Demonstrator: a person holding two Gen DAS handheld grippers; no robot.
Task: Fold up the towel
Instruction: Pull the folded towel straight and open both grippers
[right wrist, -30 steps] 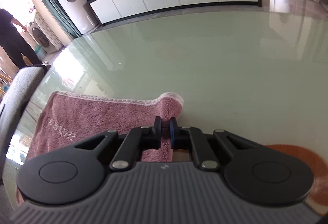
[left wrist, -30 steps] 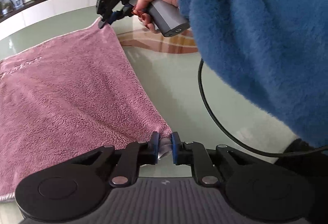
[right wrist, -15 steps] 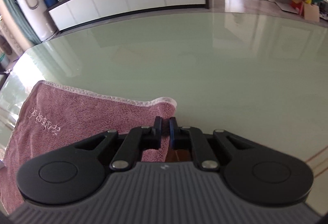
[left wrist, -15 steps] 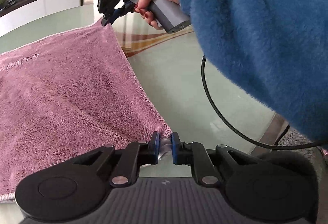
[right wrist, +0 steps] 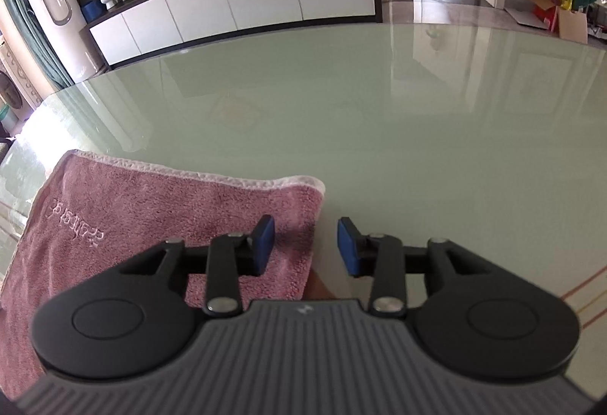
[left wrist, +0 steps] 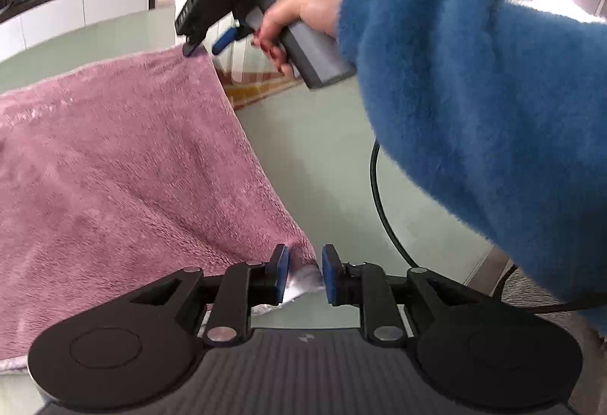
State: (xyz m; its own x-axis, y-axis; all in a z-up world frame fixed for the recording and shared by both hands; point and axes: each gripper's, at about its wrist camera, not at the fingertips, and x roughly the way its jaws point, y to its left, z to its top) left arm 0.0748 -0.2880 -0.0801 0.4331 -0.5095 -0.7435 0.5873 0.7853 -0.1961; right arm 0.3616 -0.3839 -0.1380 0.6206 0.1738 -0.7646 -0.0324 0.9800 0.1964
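A pink towel (left wrist: 114, 168) lies spread on the pale green glass table (left wrist: 322, 157). Its near corner sits between the blue pads of my left gripper (left wrist: 305, 274). Those jaws are opening, and the right pad stands clear of the cloth. At the far corner, my right gripper (left wrist: 205, 49) hangs just over the towel, held by a hand (left wrist: 299, 13) in a fuzzy blue sleeve (left wrist: 474, 92). In the right wrist view the right gripper (right wrist: 305, 244) is opening too. Its left finger is over the towel (right wrist: 170, 217), its right finger over bare table (right wrist: 379, 130), and nothing is pinched.
A black cable (left wrist: 379, 195) runs from under the sleeve across the table's right side. A white and dark sideboard (right wrist: 246, 1) stands beyond the table's far rim. The table edge and a grey chair seat (left wrist: 531, 290) lie at lower right.
Both grippers' jaws have parted. The right gripper let go of the raised towel corner, which now lies flat. The left gripper's pads have come off the near corner.
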